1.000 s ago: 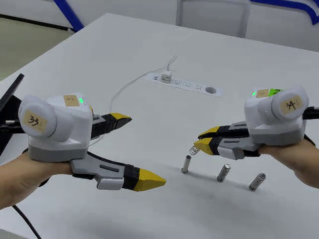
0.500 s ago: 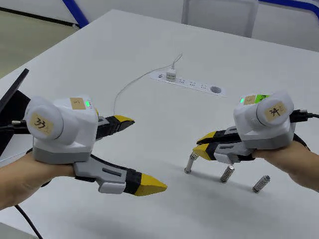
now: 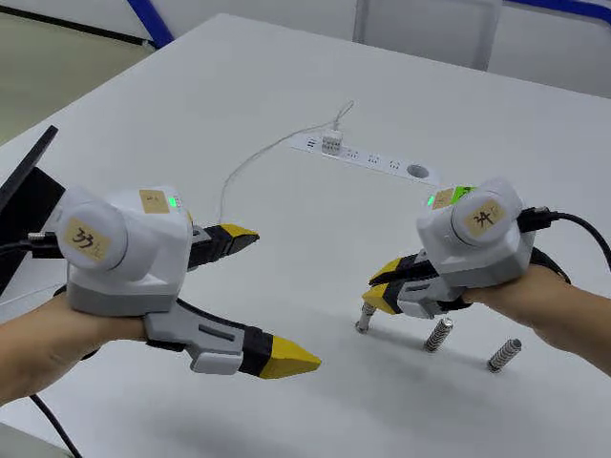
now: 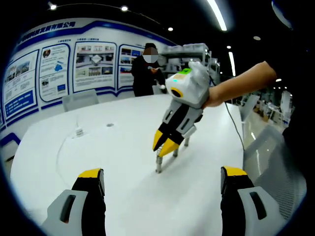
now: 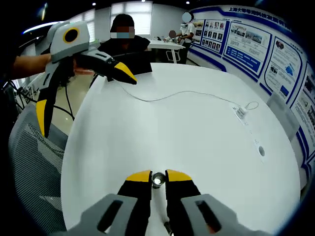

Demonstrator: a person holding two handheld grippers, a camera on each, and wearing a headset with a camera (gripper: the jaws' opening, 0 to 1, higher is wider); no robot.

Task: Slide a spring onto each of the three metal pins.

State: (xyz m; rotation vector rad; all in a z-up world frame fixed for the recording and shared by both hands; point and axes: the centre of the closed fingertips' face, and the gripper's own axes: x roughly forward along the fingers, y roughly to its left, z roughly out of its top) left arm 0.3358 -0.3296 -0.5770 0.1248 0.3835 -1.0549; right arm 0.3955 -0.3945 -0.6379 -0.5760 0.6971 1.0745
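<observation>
My right gripper (image 3: 375, 289) is shut on a small spring (image 3: 368, 307), holding it on top of the leftmost metal pin (image 3: 363, 322), which stands upright on the white table (image 3: 286, 86). Seen end-on in the right gripper view, the spring (image 5: 158, 179) sits between the yellow fingertips (image 5: 140, 177). Two more pins stand to the right with springs round them, one (image 3: 438, 334) beside the gripper and one (image 3: 503, 355) farther right. My left gripper (image 3: 263, 298) hovers wide open to the left, holding nothing. The left gripper view shows the right gripper (image 4: 165, 142) over the pin (image 4: 158, 164).
A white power strip (image 3: 372, 160) with a plugged-in charger and a white cable (image 3: 258, 157) lies across the middle of the table. A chair (image 3: 430, 29) stands at the far edge. A dark flat object (image 3: 24, 191) juts in at the left.
My right gripper has come down and to the left with the spring, from just above the leftmost pin onto its top. The left gripper has stayed open and about where it was.
</observation>
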